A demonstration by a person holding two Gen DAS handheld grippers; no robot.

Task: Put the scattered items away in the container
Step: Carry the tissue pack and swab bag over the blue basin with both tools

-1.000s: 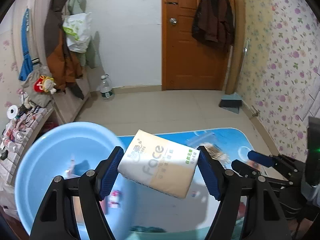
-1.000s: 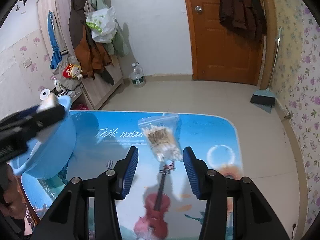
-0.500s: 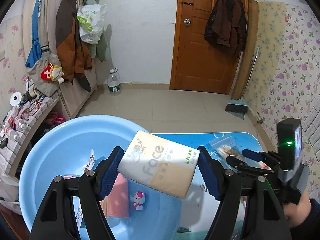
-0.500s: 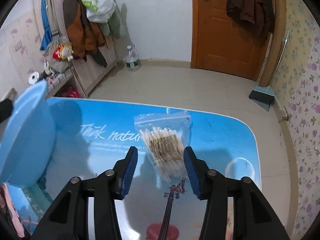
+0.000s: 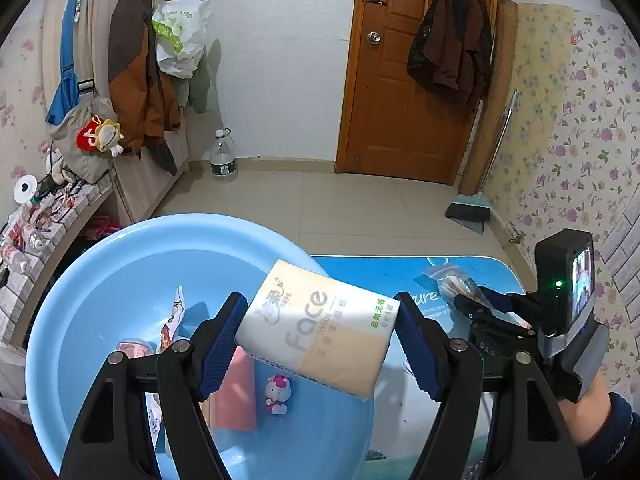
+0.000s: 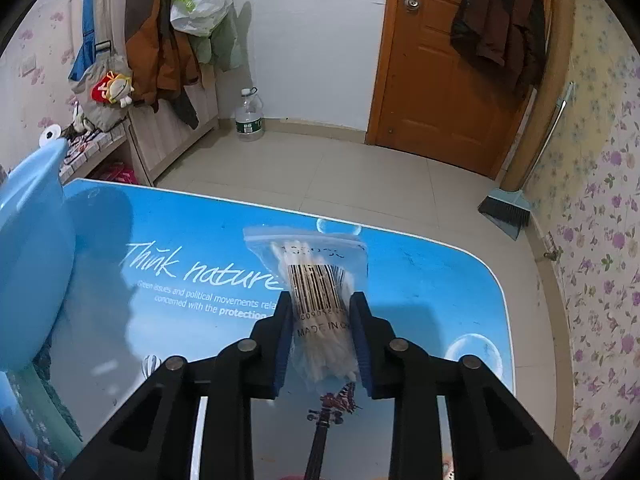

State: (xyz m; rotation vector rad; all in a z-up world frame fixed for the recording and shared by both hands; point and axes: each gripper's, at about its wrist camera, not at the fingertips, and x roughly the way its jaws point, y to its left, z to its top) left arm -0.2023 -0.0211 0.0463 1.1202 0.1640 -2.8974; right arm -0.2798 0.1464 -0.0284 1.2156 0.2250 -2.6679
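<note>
Blue-padded right tool (image 6: pixel 320 336) has just closed onto the cotton-swab bag (image 6: pixel 316 300).

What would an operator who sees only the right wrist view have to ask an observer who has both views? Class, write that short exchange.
Operator: My right gripper has just been closing, and its pads now squeeze the bag of cotton swabs on the table. What is the left gripper doing?
Observer: The left gripper clamps a tissue pack and holds it over the blue basin.
Operator: I see only the basin's outer wall. Is anything inside?
Observer: Yes. A small cat figure and a flat pink item lie on its floor.
</note>
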